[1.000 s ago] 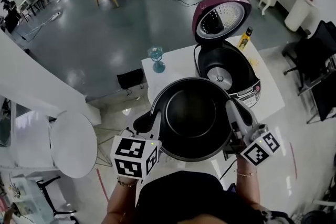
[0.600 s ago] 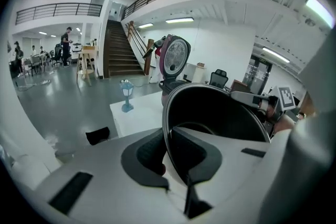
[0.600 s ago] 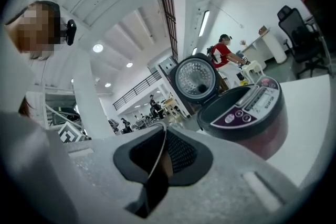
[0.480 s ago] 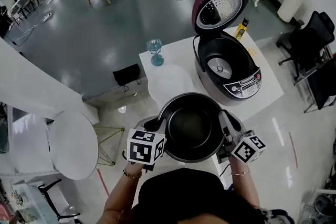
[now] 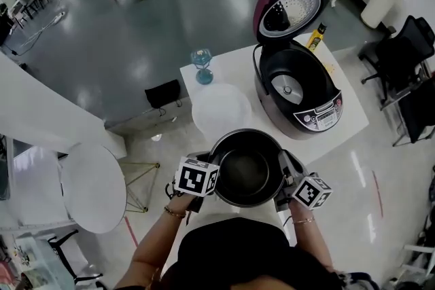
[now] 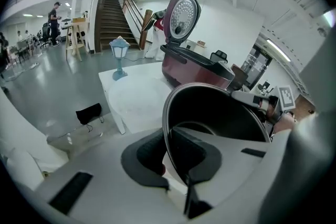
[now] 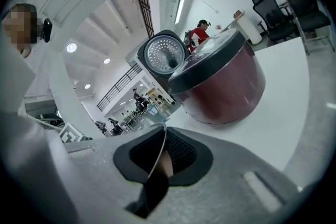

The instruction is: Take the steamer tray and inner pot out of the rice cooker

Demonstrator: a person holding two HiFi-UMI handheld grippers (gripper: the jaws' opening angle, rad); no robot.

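The black inner pot (image 5: 248, 170) hangs over the near end of the white table (image 5: 350, 122), held by its rim on both sides. My left gripper (image 5: 212, 174) is shut on the pot's left rim, seen close in the left gripper view (image 6: 168, 157) with the pot's dark inside (image 6: 220, 113) beyond it. On the right rim my right gripper (image 5: 281, 180) is shut; only the thin rim edge (image 7: 159, 147) shows between its pads. The maroon rice cooker (image 5: 299, 95) stands open and without its pot. The whitish steamer tray (image 5: 221, 111) lies on the table left of it.
A blue lantern-shaped ornament (image 5: 201, 64) stands at the table's far left corner. A yellow bottle (image 5: 317, 37) is behind the cooker, whose lid (image 5: 289, 9) stands upright. A round white stool (image 5: 94, 185) is on the floor at the left. Black office chairs (image 5: 404, 54) stand at the right.
Both grippers have sunk with the inner pot between them, bringing it down toward the near end of the table. The grip on the rim is unchanged.
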